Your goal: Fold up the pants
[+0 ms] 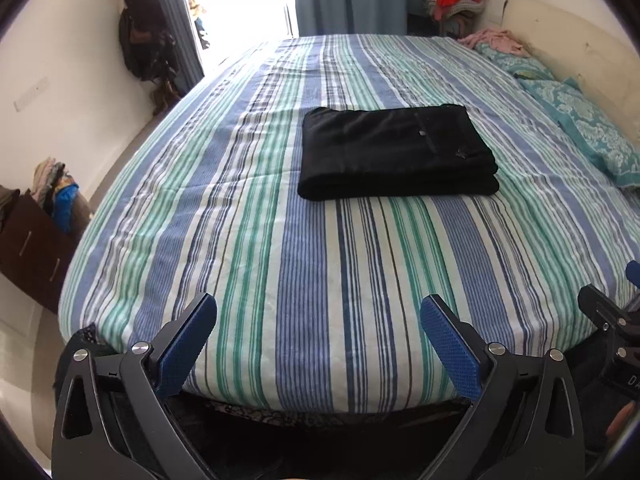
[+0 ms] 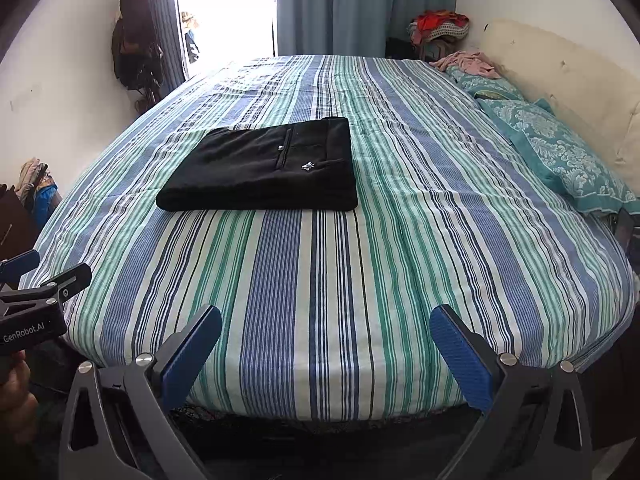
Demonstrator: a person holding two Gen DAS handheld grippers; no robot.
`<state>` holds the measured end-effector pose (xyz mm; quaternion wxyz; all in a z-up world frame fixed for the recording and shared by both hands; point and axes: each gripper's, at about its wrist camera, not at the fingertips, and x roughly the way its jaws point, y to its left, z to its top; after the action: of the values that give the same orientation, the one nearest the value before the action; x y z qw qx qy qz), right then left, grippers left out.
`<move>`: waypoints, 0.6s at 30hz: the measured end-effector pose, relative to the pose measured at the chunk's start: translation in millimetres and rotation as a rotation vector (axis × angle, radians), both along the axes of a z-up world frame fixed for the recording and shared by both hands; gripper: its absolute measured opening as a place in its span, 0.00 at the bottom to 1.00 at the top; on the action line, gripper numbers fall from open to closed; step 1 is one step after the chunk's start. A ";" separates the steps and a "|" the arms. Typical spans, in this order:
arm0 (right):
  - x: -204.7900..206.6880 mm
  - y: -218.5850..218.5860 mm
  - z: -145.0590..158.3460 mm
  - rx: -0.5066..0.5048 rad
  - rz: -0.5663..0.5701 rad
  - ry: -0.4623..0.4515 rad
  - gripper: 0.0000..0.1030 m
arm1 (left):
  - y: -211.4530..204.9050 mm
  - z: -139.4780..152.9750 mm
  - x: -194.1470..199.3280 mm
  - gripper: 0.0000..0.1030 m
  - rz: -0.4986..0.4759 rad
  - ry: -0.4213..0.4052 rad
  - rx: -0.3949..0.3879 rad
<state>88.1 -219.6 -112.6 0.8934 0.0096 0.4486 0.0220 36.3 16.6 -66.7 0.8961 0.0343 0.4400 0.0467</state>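
Black pants [image 1: 396,152] lie folded on the striped bed [image 1: 280,260]; left tool [image 1: 318,316] and right tool [image 2: 326,326] both gape wide, holding nothing

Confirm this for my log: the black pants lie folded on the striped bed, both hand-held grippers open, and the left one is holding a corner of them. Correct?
Not quite. The left hand-held gripper holds nothing; the left wrist view shows its jaws empty over the striped bed, well short of the folded black pants. The rest stands, right hand-held gripper included.

"GenRobot.AI" reads in white on the black body of the left gripper [image 2: 20,268] (seen at the right wrist view's left edge); nothing else is legible.
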 end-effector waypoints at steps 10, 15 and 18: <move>0.3 9.1 24.2 0.009 -0.006 -0.062 1.00 | 2.6 3.1 4.8 0.99 0.009 -0.002 -0.028; 4.6 12.1 18.1 -0.008 -0.006 -0.046 1.00 | 2.4 -3.4 5.1 0.99 0.010 0.018 -0.028; 4.7 11.3 14.0 -0.009 -0.012 -0.036 1.00 | 2.7 -6.2 6.0 0.99 0.014 0.028 -0.033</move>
<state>92.8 -208.4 -98.6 0.9015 0.0077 0.4324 0.0147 42.2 19.3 -72.9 0.8900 0.0170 0.4535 0.0452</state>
